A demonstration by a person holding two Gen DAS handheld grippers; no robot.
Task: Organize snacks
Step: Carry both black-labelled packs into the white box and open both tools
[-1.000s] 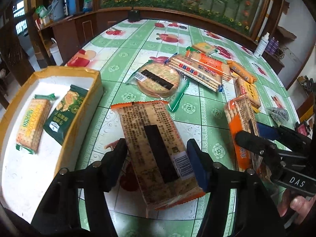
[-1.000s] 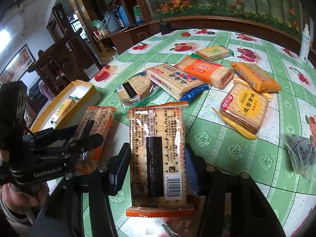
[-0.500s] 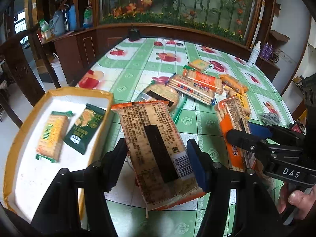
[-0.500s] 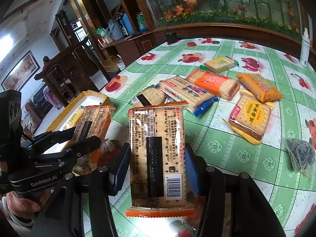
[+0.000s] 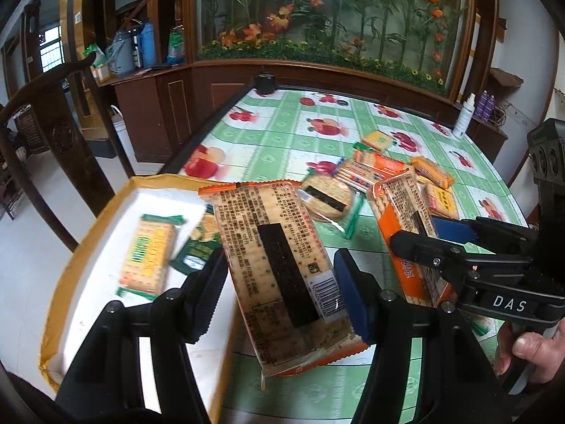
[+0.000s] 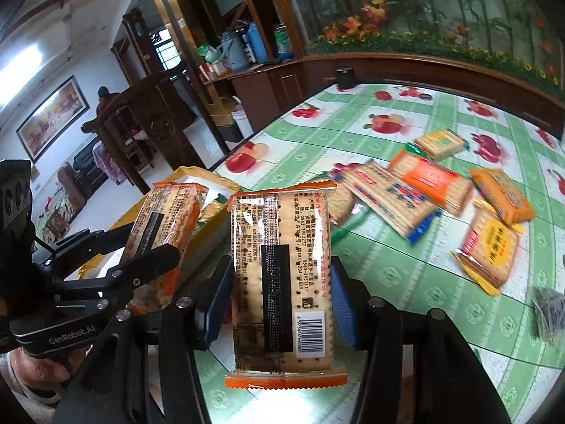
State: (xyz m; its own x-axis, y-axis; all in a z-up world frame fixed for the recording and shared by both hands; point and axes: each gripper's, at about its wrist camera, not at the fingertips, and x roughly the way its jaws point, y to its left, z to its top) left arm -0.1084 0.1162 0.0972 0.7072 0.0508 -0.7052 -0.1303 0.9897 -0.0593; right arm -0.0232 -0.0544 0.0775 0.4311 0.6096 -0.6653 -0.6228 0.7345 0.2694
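Observation:
My left gripper (image 5: 282, 282) is shut on an orange-edged cracker pack (image 5: 279, 265), held in the air over the near edge of the yellow-rimmed white tray (image 5: 84, 233). My right gripper (image 6: 279, 293) is shut on a second, matching cracker pack (image 6: 282, 282), held above the table to the right of the tray (image 6: 197, 173). Each gripper shows in the other's view: the right one (image 5: 423, 233) with its pack (image 5: 406, 212), the left one (image 6: 141, 247) with its pack (image 6: 166, 219). Two packs, one yellow-green (image 5: 148, 254) and one dark green (image 5: 197, 247), lie in the tray.
Several more snack packs (image 6: 416, 190) lie spread over the green fruit-print tablecloth (image 6: 388, 282), with a round cracker pack (image 5: 328, 198) nearest the tray. A small dark bag (image 6: 551, 311) lies at the right. A wooden chair (image 5: 53, 134) stands left of the table.
Both grippers have risen with their packs and shifted left toward the tray; the table and snacks look farther below.

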